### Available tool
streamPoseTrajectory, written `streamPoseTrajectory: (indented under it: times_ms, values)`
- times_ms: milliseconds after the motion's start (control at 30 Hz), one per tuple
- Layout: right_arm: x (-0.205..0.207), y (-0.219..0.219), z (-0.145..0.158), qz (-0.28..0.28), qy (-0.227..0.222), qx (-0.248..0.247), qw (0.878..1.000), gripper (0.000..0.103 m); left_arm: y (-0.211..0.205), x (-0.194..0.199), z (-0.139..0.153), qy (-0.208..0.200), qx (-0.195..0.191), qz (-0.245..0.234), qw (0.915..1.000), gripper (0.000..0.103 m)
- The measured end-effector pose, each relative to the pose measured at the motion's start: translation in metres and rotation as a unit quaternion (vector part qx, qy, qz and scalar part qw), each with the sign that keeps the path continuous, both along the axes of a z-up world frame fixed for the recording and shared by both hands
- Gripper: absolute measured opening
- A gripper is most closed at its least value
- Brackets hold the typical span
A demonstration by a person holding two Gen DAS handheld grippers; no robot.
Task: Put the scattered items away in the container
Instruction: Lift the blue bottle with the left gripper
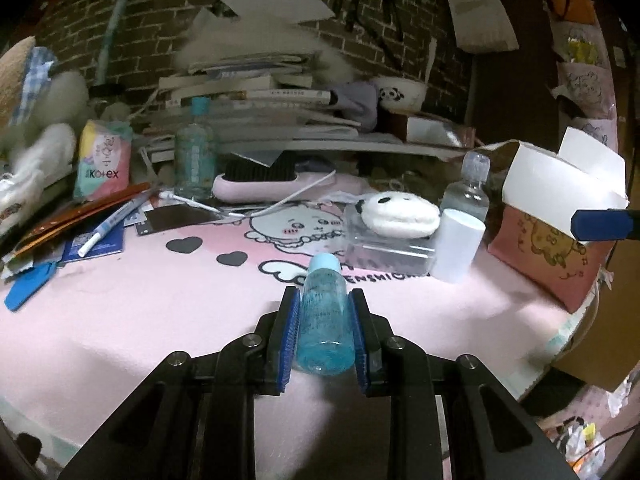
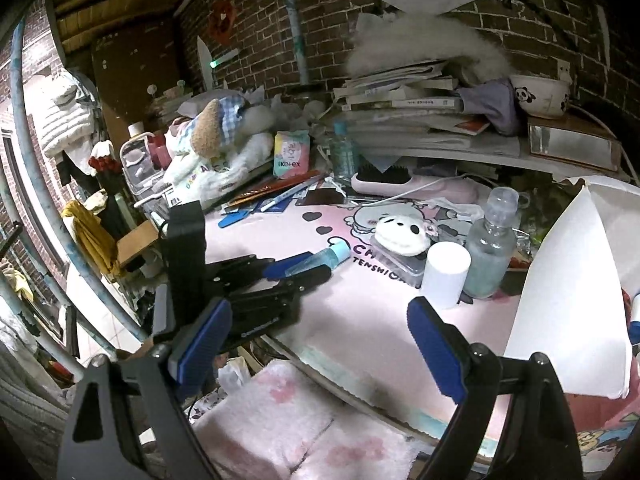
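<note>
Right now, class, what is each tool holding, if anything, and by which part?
The left tool grips the small clear bottle of blue liquid with a pale blue cap across its body, cap pointing away. The right tool stands open, holding nothing.

Cluttered table (image 1: 140, 312) under pink mat (image 1: 440, 312)

Right claw (image 2: 316, 344) stands wide, empty, above worktop (image 2: 360, 312) edge. Left claw (image 2: 316, 265) apparently clamps blue bottle (image 2: 330, 258) lying flat.
</note>
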State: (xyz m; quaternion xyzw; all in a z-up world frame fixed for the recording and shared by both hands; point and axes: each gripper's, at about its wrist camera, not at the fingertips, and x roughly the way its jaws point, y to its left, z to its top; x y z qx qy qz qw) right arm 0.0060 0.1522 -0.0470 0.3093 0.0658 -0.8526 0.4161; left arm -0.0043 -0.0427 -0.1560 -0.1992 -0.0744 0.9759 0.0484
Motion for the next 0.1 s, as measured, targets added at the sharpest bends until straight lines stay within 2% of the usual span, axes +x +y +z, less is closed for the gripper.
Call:
streamPoseTrajectory:
  times_ms: [100]
  values:
    - [-0.002, 0.0013, -0.002, -0.002, -0.005, -0.001, 1.0, 0.088, 0.0052, 0.0033, -0.0055, 0.026, -0.014, 0.013, 0.9995, 0.019]
